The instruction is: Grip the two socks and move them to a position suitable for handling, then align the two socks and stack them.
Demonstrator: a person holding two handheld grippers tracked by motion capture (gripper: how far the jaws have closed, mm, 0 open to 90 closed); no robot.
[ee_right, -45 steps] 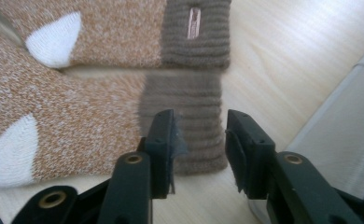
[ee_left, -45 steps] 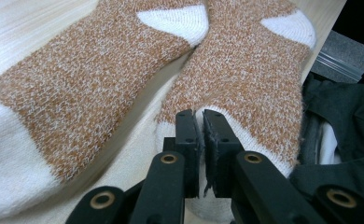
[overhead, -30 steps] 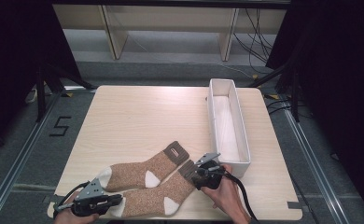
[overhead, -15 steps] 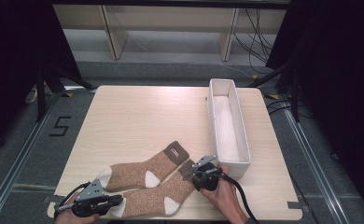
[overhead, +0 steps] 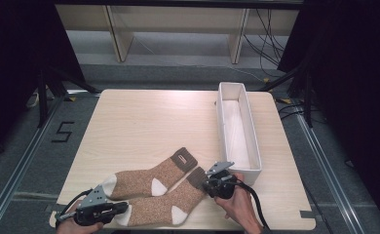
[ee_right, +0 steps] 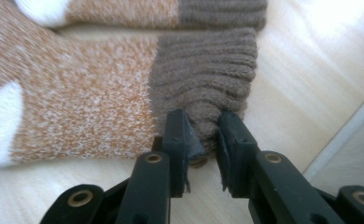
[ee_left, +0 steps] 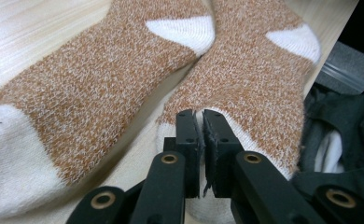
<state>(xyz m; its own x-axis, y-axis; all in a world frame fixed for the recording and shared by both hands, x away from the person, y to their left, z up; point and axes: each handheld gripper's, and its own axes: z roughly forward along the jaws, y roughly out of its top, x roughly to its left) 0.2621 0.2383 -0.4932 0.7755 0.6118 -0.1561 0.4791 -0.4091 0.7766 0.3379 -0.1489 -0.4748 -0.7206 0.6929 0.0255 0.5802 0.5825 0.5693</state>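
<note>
The near sock (overhead: 166,207), a brown-and-white flecked one with white toe and heel, lies flat along the near edge of the surface (overhead: 144,126), pinched at both ends: the left gripper (overhead: 111,209) has its jaws closed tight on the white toe, as the left gripper view shows, with only a thin fold of fabric (ee_left: 201,122) between them, while the right gripper (overhead: 208,184) has just been closing its jaws on the dark ribbed cuff (ee_right: 203,84), a bunch of which now sits squeezed between them. Just beyond this sock, touching it along the leg, lies the second sock (overhead: 151,176) of the pair, its cuff pointing away and to the right. Farther right of the sock stands the long white bin (overhead: 250,141), apparently empty, its near end just beside the right gripper. The step in hand looks to be the two-ended grasp, now completed; the next move would call for both hands to lift together and keep the sock taut, whether to lay it over its mate or carry it toward the bin, without dragging the second sock along. The left hand (overhead: 78,228) enters from the near edge left of the sock, its gripper lying low and pointing rightward along the surface; the right hand (overhead: 239,207) reaches in from the near edge right of the sock, its gripper angled leftward and down onto the cuff.
</note>
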